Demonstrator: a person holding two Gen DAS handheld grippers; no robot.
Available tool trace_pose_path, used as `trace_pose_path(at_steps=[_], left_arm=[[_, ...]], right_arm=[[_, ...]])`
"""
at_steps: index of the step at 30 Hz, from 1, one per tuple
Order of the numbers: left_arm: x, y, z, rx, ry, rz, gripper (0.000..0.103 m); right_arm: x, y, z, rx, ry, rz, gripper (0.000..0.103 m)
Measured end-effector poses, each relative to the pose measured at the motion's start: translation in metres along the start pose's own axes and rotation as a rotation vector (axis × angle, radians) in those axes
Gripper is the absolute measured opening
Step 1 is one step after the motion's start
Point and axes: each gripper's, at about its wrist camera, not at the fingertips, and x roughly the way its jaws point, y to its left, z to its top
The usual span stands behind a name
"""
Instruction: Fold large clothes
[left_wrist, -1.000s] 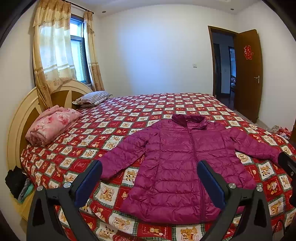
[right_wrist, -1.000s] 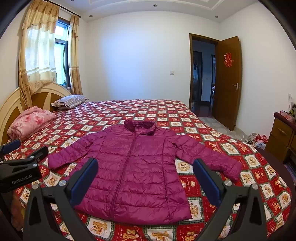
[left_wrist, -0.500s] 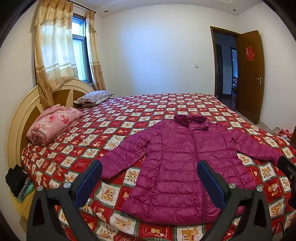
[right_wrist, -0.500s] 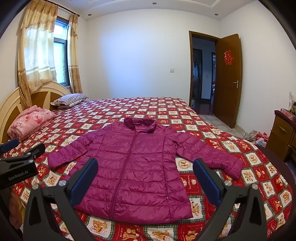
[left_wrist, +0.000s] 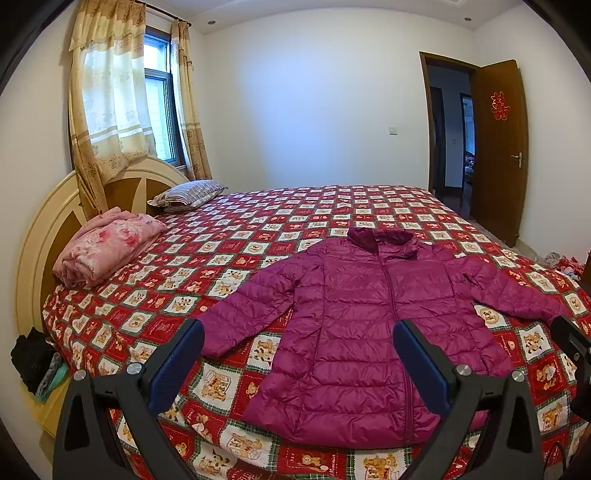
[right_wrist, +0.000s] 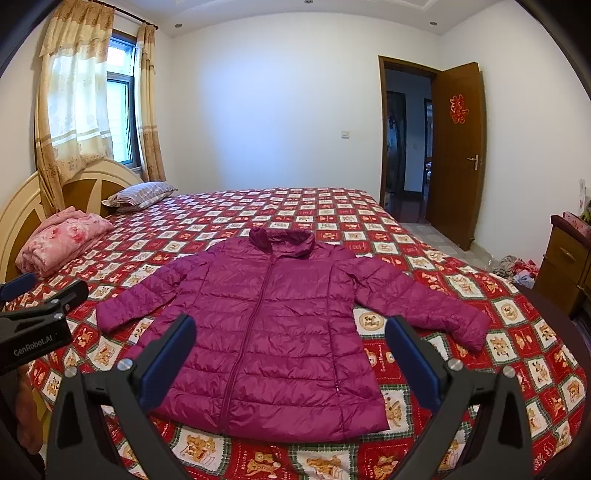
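Nothing moved; jacket (left_wrist: 373, 325) hem partly hidden.

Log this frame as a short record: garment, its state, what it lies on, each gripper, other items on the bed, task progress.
garment: purple puffer jacket
state: spread flat, front up, zipped, both sleeves angled outward, no fold yet
surface: bed with red patterned bedspread
left gripper: open, above the near bed edge, holding nothing
right gripper: open, above the jacket hem, holding nothing
other items: folded pink blanket and striped pillow by the headboard
progress: folding not started
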Motion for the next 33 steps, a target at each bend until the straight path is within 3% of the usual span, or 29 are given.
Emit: trace_pose_path(at_steps=[33], left_arm=[[0.0048, 0.0039, -0.0051, 0.01, 0.017, -0.002, 0.102]], right_arm=[[0.0074, 0.0008, -0.0056, -0.004, 0.021, 0.002, 0.103]])
